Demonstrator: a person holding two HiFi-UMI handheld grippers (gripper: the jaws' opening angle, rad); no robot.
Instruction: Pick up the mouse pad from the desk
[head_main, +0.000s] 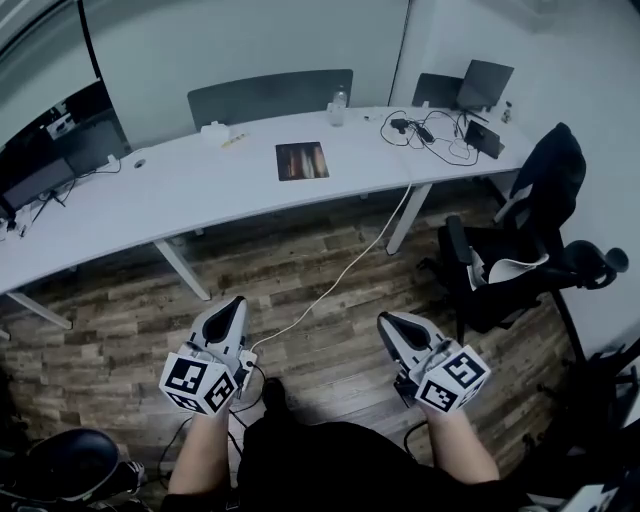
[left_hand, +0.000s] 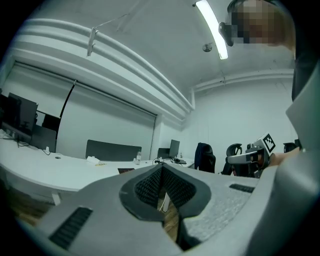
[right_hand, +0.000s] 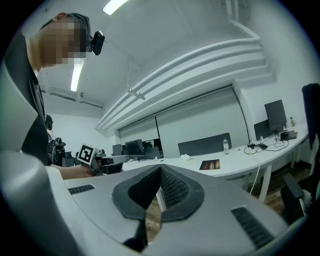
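Head view — left gripper (head_main: 235, 302) and right gripper (head_main: 386, 321) point forward, level, over the wood floor (head_main: 120, 330), each pressed together — well apart from the mouse pad (head_main: 301, 161) on the tabletop (head_main: 190, 185).

Left tool (head_main: 236, 304) and right tool (head_main: 389, 323) side by side over floor (head_main: 110, 330), well apart, both short of worktop (head_main: 180, 190). Worktop ran across ahead of both tools. Mouse pad (head_main: 302, 161) lay flat on worktop, ahead, between lines of two tools, well apart from each. Bottle (head_main: 338, 104) behind pad, slightly right. Cables (head_main: 432, 134) on worktop ahead-right of right tool, screen (head_main: 486, 84) behind them. Chair (head_main: 535, 235) right of right tool. Monitors (head_main: 50, 160) ahead-left of left tool. Cord (head_main: 335, 282) crossed floor from worktop back to between tools.
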